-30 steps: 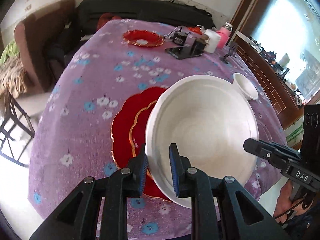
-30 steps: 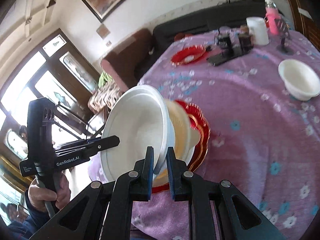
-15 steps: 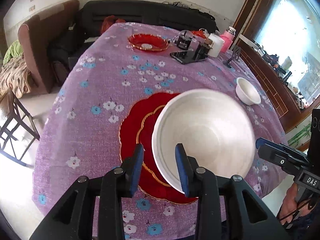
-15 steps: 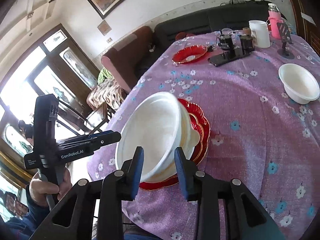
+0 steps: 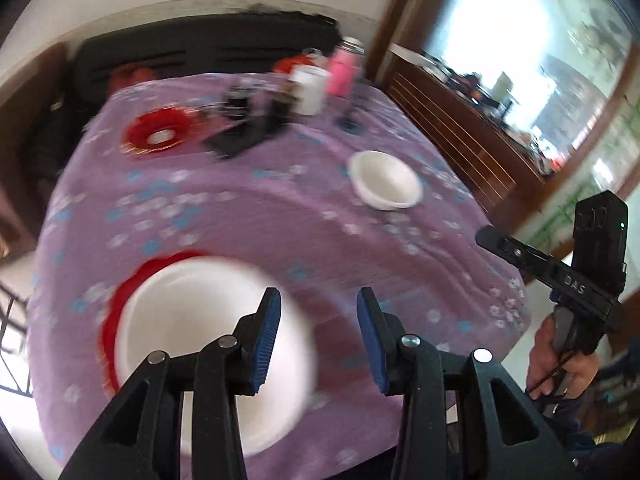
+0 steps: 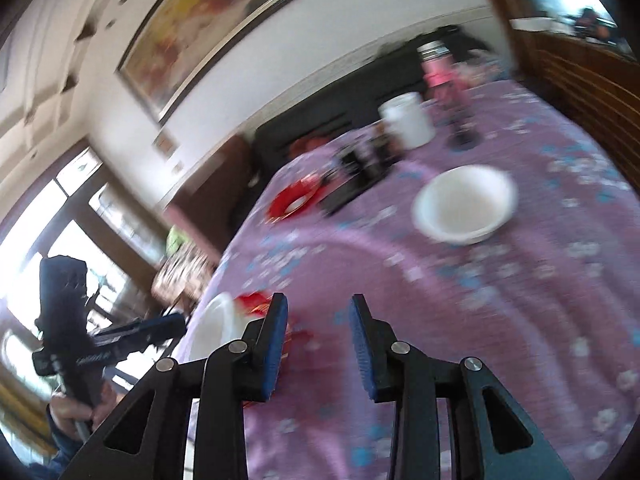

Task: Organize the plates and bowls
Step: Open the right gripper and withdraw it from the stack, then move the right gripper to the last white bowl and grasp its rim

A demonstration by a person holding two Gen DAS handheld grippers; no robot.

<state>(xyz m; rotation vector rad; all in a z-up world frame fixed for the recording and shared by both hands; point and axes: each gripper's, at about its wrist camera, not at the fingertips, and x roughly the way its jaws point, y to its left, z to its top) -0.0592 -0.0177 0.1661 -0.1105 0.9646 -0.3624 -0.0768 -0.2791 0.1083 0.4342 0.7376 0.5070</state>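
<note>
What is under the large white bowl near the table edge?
The large white bowl sits on a red plate, whose scalloped rim shows along its left side. The rest of the plate is covered, so anything else beneath cannot be seen.

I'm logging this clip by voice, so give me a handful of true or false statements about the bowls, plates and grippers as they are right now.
1. The left gripper is open and holds nothing. True.
2. The large white bowl sits on the big red plate. True.
3. The right gripper is shut on the small white bowl. False: it is open, and that bowl stands alone on the tablecloth.
4. The small red plate is stacked under the small bowl. False: it lies apart, at the far side.
</note>
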